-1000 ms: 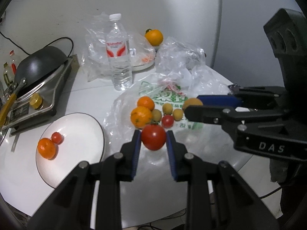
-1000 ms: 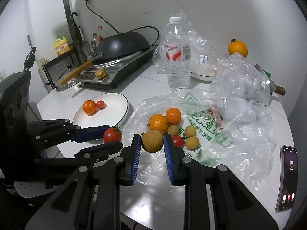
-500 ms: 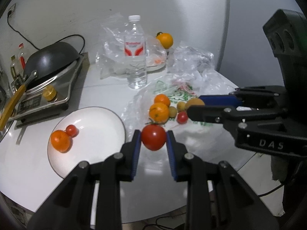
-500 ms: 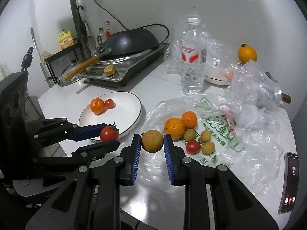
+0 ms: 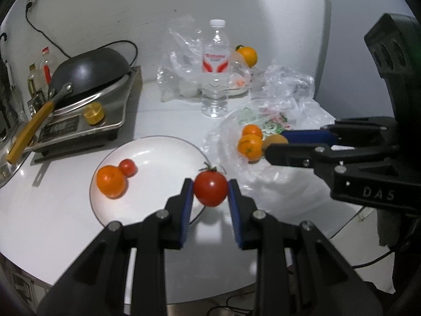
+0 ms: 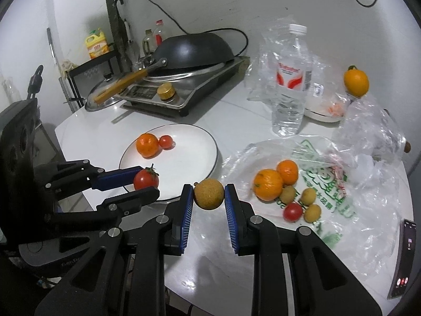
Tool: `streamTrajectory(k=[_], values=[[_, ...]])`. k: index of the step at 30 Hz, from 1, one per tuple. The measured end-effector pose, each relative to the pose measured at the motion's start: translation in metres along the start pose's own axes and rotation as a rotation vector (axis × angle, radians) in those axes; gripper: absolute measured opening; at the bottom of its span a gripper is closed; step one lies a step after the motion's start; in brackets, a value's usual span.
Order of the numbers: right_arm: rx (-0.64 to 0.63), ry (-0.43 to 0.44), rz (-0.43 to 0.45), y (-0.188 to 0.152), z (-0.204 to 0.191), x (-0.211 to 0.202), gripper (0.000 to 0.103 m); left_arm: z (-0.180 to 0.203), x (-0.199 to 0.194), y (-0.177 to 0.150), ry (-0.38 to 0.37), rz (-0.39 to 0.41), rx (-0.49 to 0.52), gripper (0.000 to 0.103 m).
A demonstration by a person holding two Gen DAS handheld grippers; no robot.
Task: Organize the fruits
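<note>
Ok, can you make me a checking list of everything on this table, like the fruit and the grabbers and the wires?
Surface: white table, mostly covered with things.
Job's things: white plate holding an orange and a small tomato; two oranges, three small yellow-brown fruits and a tomato lie on the plastic bag.
Clutter: water bottle, black wok on a cooker, crumpled bags, another orange at the back, phone at the table edge.
Grippers: left gripper shut on a big tomato over the plate's rim; right gripper shut on a brown round fruit.
Cables: black cord from cooker to wall socket.
Surroundings: white wall, rack with bottles.
</note>
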State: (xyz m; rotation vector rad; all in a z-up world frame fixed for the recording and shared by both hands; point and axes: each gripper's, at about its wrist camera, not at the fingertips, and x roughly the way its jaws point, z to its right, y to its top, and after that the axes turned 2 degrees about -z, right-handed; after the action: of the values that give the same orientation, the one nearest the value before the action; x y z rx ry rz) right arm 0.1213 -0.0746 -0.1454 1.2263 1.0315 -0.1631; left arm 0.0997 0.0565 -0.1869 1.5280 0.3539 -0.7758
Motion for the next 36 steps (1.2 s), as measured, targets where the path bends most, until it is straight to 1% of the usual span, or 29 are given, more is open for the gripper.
streamTrajectory(k=[6,21,28,36], values=[[-0.019,0.011,-0.018,0.006,-0.012,0.013,0.026,-0.02,0.001,-0.008,0.027,-0.006,-0.024,0.027],[-0.045,0.042,-0.068,0.022,-0.03,0.054,0.026,-0.073,0.025,-0.02,0.114,-0.045,-0.075,0.027],[-0.058,0.059,-0.087,0.031,-0.038,0.074,0.026,-0.089,0.037,-0.024,0.142,-0.065,-0.078,0.027],[-0.067,0.074,-0.114,0.038,-0.045,0.098,0.026,-0.099,0.051,-0.024,0.167,-0.093,-0.058,0.028]])
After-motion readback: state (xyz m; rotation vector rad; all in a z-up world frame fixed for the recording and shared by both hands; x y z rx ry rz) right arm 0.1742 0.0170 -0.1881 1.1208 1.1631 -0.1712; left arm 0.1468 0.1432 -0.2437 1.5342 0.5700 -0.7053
